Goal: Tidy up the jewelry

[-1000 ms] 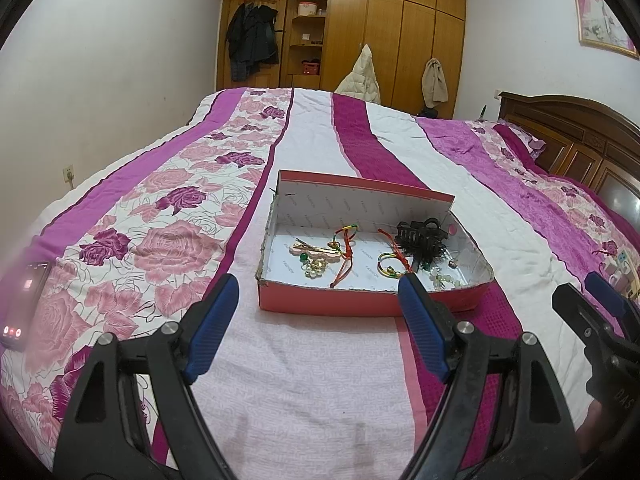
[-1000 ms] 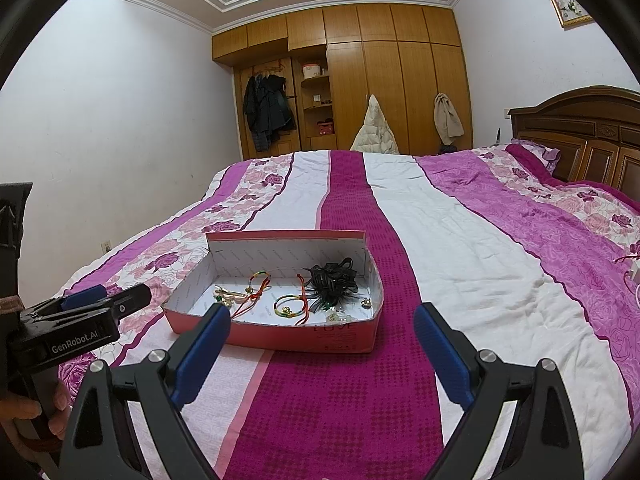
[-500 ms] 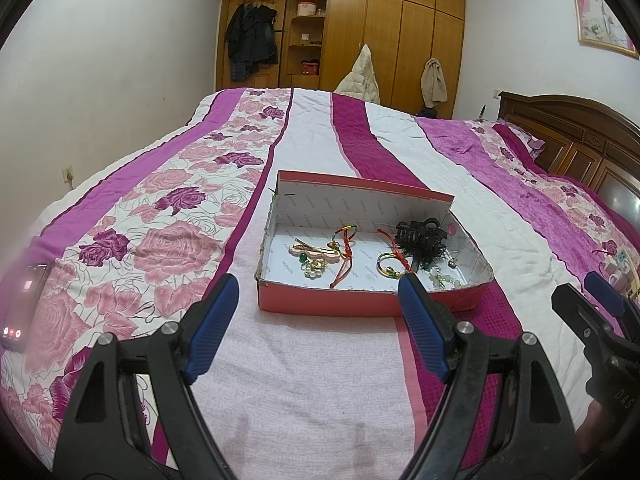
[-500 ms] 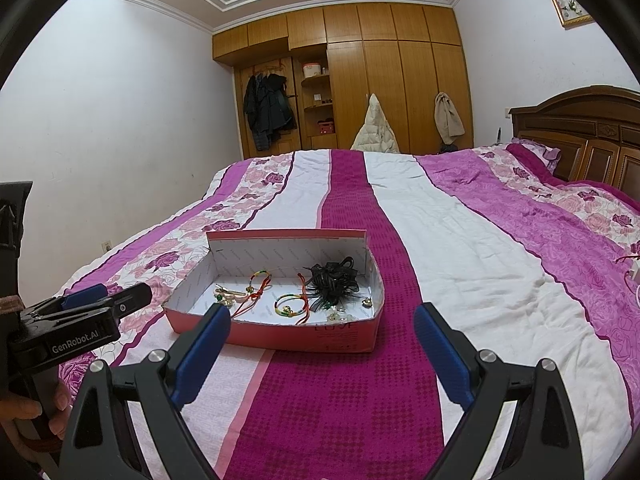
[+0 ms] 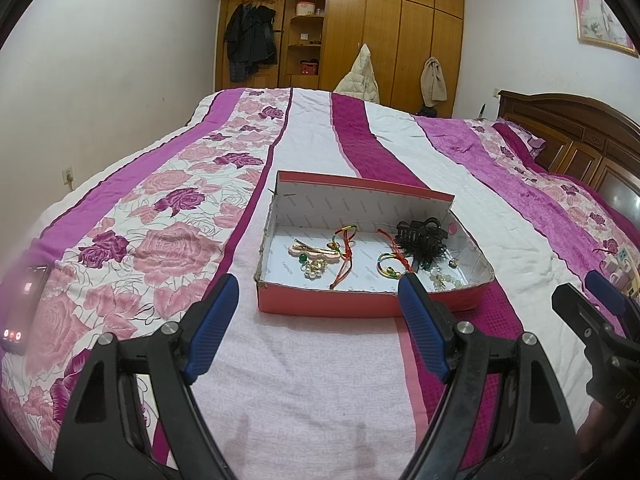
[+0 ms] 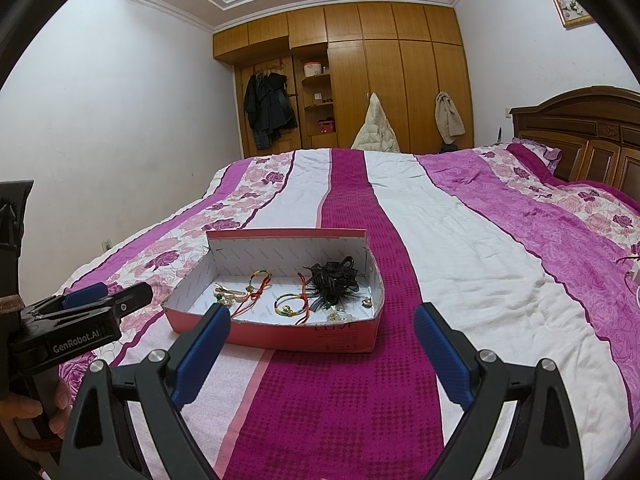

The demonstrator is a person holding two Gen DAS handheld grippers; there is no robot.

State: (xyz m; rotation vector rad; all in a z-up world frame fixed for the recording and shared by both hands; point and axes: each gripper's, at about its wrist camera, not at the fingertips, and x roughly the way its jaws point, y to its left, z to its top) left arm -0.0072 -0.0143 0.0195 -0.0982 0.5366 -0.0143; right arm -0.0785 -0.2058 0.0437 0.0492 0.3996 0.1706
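A shallow pink box with a white inside lies on the bed; it also shows in the right wrist view. In it lie a black hair claw, a gold hair clip, red string bracelets, a green-gold bangle and small beads. My left gripper is open and empty, just short of the box's near wall. My right gripper is open and empty, near the box's front. Each gripper shows at the edge of the other's view.
A phone lies on the bedspread at the far left. A wooden headboard stands on the right. A wardrobe with hung coats lines the far wall. Small items lie at the bed's right edge.
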